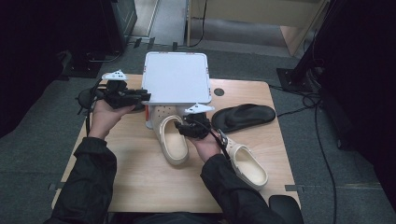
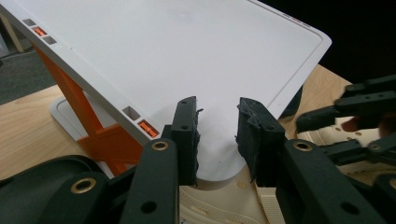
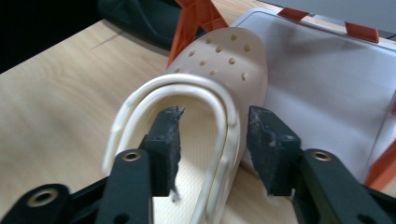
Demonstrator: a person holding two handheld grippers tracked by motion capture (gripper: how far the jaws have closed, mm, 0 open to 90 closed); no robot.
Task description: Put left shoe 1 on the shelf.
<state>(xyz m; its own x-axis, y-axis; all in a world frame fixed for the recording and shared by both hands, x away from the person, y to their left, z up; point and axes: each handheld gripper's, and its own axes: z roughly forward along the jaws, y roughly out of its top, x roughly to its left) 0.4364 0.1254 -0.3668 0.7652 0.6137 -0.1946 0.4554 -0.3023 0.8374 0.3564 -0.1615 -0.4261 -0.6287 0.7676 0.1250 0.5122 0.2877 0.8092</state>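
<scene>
My right tool (image 1: 190,125) straddled the wall of one clog (image 3: 219,79) at frame centre, jaws apart, its toe under the white rack (image 1: 176,77). My left tool (image 1: 135,97) hung open, empty, upper left. I judged racking barely begun: the second clog (image 1: 247,165) and black sandal (image 1: 243,116) lay on the table (image 1: 140,182).

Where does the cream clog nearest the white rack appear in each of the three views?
High view: the cream clog lies at table centre, toe under the white rack.
Left gripper view: a strip of it at the bottom, between the jaws.
Right gripper view: centre, its side wall between the jaws.
Shared landmark: the white rack.
</scene>
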